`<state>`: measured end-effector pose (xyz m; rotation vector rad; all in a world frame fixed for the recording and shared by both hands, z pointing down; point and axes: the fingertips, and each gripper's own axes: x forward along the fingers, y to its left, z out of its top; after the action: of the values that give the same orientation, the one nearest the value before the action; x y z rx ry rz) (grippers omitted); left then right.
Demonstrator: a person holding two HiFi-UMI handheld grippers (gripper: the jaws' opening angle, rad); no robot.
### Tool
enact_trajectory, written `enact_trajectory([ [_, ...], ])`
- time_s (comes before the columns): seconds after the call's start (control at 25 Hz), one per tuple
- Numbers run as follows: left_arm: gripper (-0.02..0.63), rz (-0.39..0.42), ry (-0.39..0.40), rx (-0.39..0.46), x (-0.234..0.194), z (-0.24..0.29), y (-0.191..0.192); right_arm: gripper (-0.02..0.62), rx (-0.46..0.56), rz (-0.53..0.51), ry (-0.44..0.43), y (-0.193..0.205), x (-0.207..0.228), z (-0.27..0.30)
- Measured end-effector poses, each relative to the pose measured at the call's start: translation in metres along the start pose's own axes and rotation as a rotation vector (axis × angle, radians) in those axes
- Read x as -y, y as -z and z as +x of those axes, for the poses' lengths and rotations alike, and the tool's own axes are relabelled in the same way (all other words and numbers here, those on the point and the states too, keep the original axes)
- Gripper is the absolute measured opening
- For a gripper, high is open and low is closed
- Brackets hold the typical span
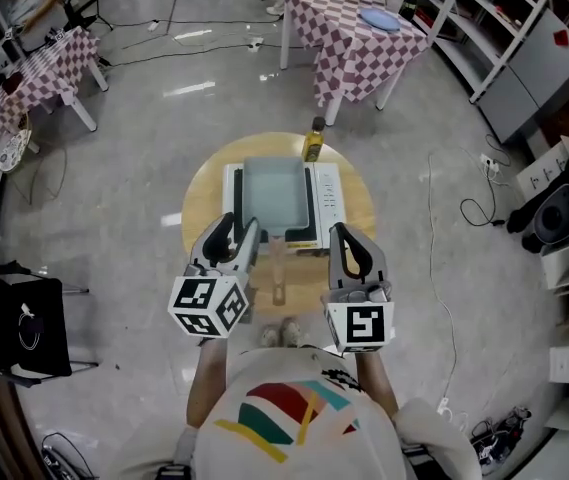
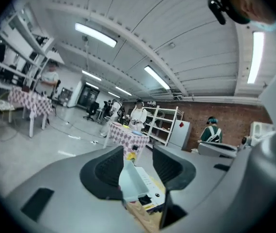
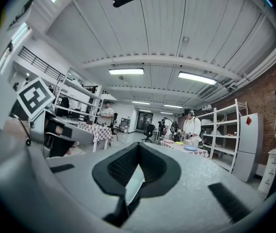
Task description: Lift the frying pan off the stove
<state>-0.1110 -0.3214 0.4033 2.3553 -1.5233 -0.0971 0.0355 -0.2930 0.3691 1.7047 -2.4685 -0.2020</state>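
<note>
Head view: frying pan (image 1: 274,190) sits on stove (image 1: 328,194), just ahead of left tongs (image 1: 239,232) and right tongs (image 1: 350,242), with its handle between them.
Left gripper view: jaws spread, gripping nothing, pan beyond.
Right gripper view: jaws pressed together, empty.

I see one carrying surface: a round wooden table (image 1: 204,203) standing on a glossy grey floor (image 1: 134,148). Two items rest directly on the tabletop. A white rectangular stove (image 1: 328,200) sits about centre, its control strip along the right-hand side. A yellow bottle (image 1: 313,144) with a dark cap stands upright at the far edge, just beyond the stove's far side. I cannot tell whether the two touch.
</note>
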Motion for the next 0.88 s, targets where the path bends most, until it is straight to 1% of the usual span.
enact_trajectory([
  [0.08, 0.175, -0.091, 0.060, -0.063, -0.001, 0.008, 0.015, -0.002, 0.004, -0.002, -0.004, 0.003, 0.001, 0.001],
  [0.12, 0.176, -0.144, 0.088, -0.100, -0.003, 0.013, 0.025, -0.002, 0.007, -0.003, -0.003, 0.004, 0.002, 0.001],
  [0.2, 0.204, -0.266, 0.137, -0.175, -0.007, 0.020, 0.048, -0.002, 0.000, 0.000, -0.003, 0.008, 0.005, 0.001],
  [0.28, 0.235, -0.422, 0.191, -0.236, -0.010, 0.025, 0.069, -0.002, -0.015, 0.007, -0.001, 0.011, 0.009, -0.001],
  [0.36, 0.260, -0.604, 0.273, -0.277, -0.007, 0.030, 0.088, -0.002, -0.029, 0.012, 0.003, 0.015, 0.013, -0.002],
  [0.4, 0.269, -0.680, 0.316, -0.300, -0.005, 0.032, 0.098, -0.002, -0.035, 0.015, 0.006, 0.018, 0.016, -0.003],
  [0.44, 0.276, -0.740, 0.355, -0.329, -0.003, 0.034, 0.108, -0.002, -0.040, 0.019, 0.009, 0.021, 0.018, -0.003],
  [0.52, 0.284, -0.813, 0.403, -0.392, 0.001, 0.036, 0.131, -0.002, -0.044, 0.022, 0.014, 0.028, 0.022, -0.004],
  [0.64, 0.282, -0.867, 0.401, -0.454, -0.002, 0.039, 0.159, -0.002, -0.054, 0.027, 0.014, 0.034, 0.027, -0.006],
  [0.76, 0.282, -0.932, 0.407, -0.497, -0.002, 0.044, 0.179, -0.002, -0.063, 0.042, 0.018, 0.041, 0.032, -0.007],
  [0.8, 0.282, -0.962, 0.415, -0.514, 0.000, 0.044, 0.183, -0.002, -0.067, 0.046, 0.018, 0.043, 0.033, -0.007],
  [0.88, 0.282, -1.055, 0.429, -0.553, 0.006, 0.045, 0.188, -0.002, -0.075, 0.052, 0.021, 0.047, 0.036, -0.008],
])
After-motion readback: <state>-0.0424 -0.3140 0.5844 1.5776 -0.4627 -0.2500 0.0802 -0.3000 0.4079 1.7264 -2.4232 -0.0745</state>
